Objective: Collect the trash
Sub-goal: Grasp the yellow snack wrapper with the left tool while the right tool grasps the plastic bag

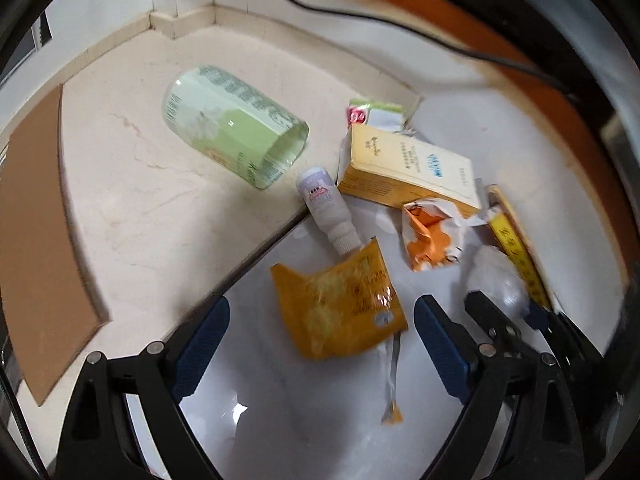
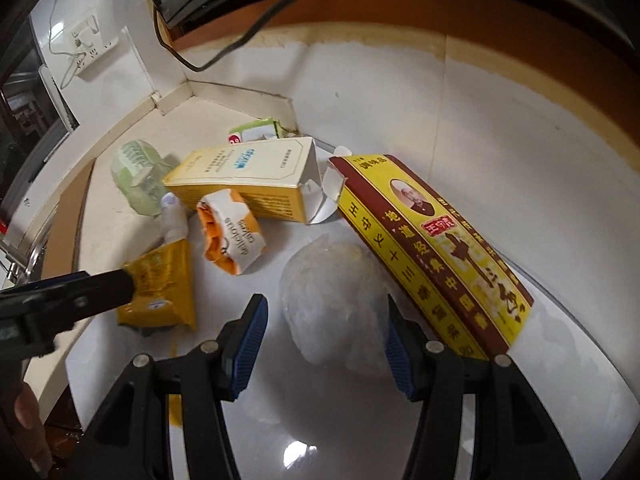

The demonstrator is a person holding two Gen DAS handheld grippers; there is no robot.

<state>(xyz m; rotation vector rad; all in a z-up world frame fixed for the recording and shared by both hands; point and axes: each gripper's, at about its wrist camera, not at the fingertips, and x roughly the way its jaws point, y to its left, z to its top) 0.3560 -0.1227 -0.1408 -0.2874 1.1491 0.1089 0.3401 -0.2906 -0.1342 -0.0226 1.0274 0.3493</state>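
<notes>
Hovering with its fingers spread wide, the left claw (image 1: 320, 344) frames a yellow snack pouch (image 1: 340, 308) that lies flat on the white table (image 1: 280, 420), touching neither blue pad. The right claw (image 2: 322, 346) is likewise released, its fingers standing on either side of a crumpled clear plastic bag (image 2: 336, 304) without pressing it.

Just beyond the pouch, a small white bottle (image 1: 326, 210) lies on its side, its cap end touching the pouch's upper edge. To the right of it sits a crumpled orange-and-white wrapper (image 1: 432, 236), and behind that a cream and yellow carton (image 1: 408, 168) lies flat. A yellow and maroon box (image 2: 436, 248) leans tilted over the plastic bag. A small green and white carton (image 1: 376, 112) rests behind the cream carton, near the wall. Farther left, on the beige stone counter, a pale green jar (image 1: 232, 124) lies on its side. A black cable (image 1: 360, 12) runs above everything.
</notes>
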